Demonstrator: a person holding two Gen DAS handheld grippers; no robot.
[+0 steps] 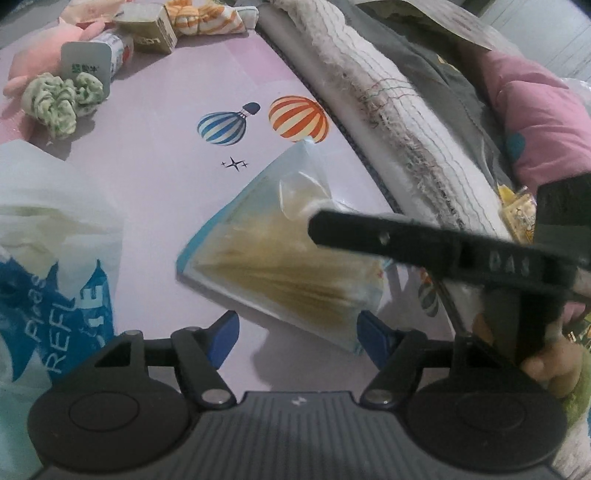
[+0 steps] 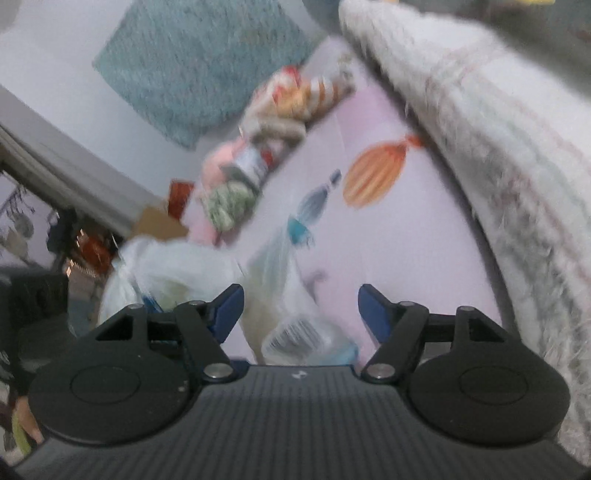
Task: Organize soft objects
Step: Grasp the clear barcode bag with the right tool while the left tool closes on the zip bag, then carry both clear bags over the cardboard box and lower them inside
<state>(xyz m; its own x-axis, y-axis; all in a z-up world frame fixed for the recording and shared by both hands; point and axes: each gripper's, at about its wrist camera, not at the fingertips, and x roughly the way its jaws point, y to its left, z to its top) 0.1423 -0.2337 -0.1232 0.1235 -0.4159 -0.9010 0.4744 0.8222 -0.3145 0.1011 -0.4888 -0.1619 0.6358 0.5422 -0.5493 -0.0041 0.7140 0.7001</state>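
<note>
Left wrist view: my left gripper point(image 1: 297, 338) sits at the bottom centre of the frame with its blue fingers point(image 1: 223, 338) spread wide and nothing between them. Just above the fingertips, at centre frame, a clear bag point(image 1: 273, 254) with a blue edge and yellowish contents lies flat on the pink cloth point(image 1: 155, 177) printed with balloons. The black body of my right gripper point(image 1: 424, 247) crosses in from the right edge, its tip over the bag; from here I cannot tell whether it touches the bag. A white and blue bag point(image 1: 48, 258) fills the left edge. In the upper left lie a green scrunchie point(image 1: 59, 98), a pink plush toy point(image 1: 44, 51) and an orange striped fabric piece point(image 1: 207, 16). A frayed white blanket point(image 1: 388, 96) runs diagonally along the upper right.

Right wrist view: the picture is motion-blurred. My right gripper point(image 2: 301, 315) has its fingers spread apart, gripping nothing. The clear bag point(image 2: 291, 314) appears at lower centre, between and above the fingertips. The white blanket point(image 2: 498, 147) occupies the right side, and a teal rug point(image 2: 199, 62) lies in the upper left.
</note>
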